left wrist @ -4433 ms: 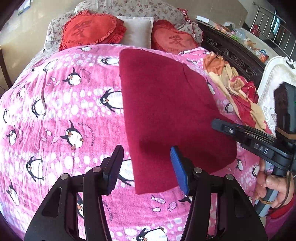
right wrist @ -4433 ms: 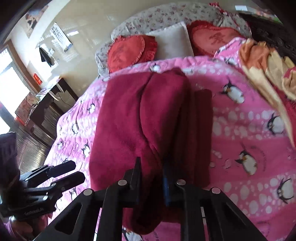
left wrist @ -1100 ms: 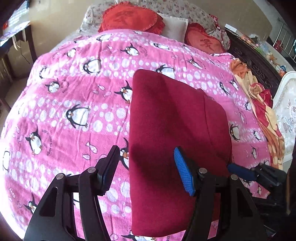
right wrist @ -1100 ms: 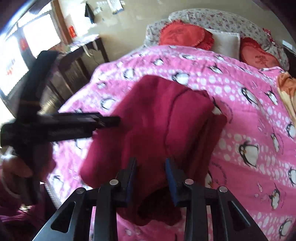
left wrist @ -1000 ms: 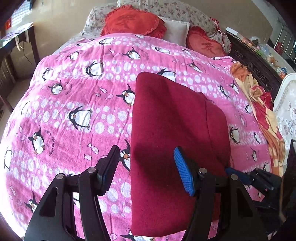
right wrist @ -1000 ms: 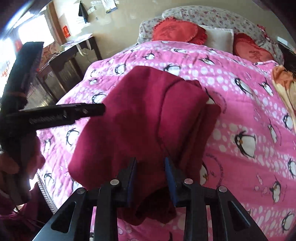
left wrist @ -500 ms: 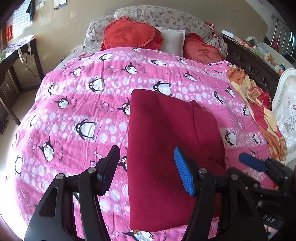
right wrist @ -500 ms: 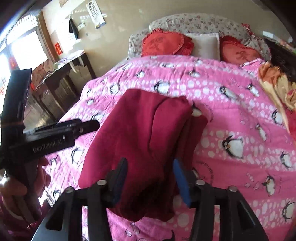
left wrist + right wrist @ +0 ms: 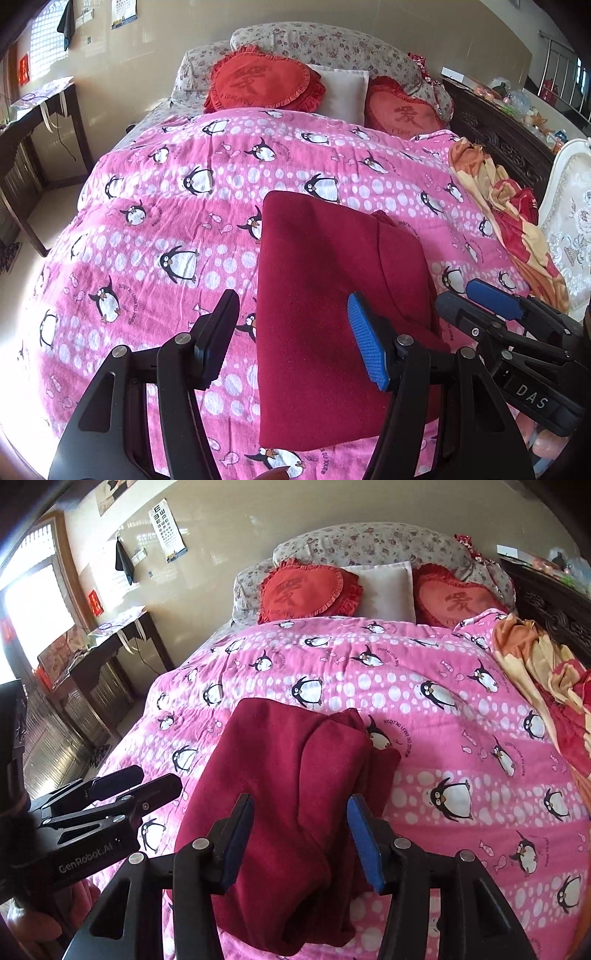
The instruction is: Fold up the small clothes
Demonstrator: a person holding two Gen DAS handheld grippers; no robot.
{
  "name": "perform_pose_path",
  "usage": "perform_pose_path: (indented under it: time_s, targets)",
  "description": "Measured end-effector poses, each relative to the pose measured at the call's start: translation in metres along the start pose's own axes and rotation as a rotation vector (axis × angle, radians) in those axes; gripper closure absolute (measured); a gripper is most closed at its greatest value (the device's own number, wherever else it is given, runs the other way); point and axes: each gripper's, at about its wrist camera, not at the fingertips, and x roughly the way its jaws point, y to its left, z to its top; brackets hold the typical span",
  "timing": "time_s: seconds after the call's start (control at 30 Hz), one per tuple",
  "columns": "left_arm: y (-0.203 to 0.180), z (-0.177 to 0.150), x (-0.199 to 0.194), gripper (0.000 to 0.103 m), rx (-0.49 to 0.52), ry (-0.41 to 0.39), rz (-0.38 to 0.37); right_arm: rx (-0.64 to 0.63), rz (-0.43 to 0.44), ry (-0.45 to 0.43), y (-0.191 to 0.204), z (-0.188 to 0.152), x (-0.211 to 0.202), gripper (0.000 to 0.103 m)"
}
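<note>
A dark red cloth [image 9: 332, 295] lies folded on the pink penguin blanket [image 9: 166, 206] of the bed, near the foot end; from the right camera its folded layers show as soft rolls at the near edge [image 9: 295, 794]; the left tongs [image 9: 293, 341] are wide apart above the cloth's left edge and hold nothing; the right tongs [image 9: 299, 843] are also wide apart, one finger on each side of the cloth's near end, not pinching it; at the head of the bed two red heart pillows [image 9: 262, 83] sit on either side of a white pillow [image 9: 341, 90]; an orange and red blanket [image 9: 506, 214] lies bunched on the right side of the bed; a dark bench [image 9: 107, 657] stands by the wall on the left.
</note>
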Motion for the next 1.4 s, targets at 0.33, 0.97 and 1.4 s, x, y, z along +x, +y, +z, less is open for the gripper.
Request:
perform_pose_path:
  time_s: [0.33,0.97,1.4]
  targets:
    - [-0.001,0.0,0.002,0.042,0.007,0.007,-0.002,0.001,-0.01,0.006,-0.001,0.002,0.003,0.052]
    - [0.0,-0.004,0.008,0.042,0.002,0.022,-0.001,0.01,-0.003,0.046,0.0,-0.002,0.015,0.051]
    - [0.0,-0.004,0.012,0.042,0.011,0.024,0.006,0.02,0.007,0.061,-0.001,-0.004,0.02,0.051]
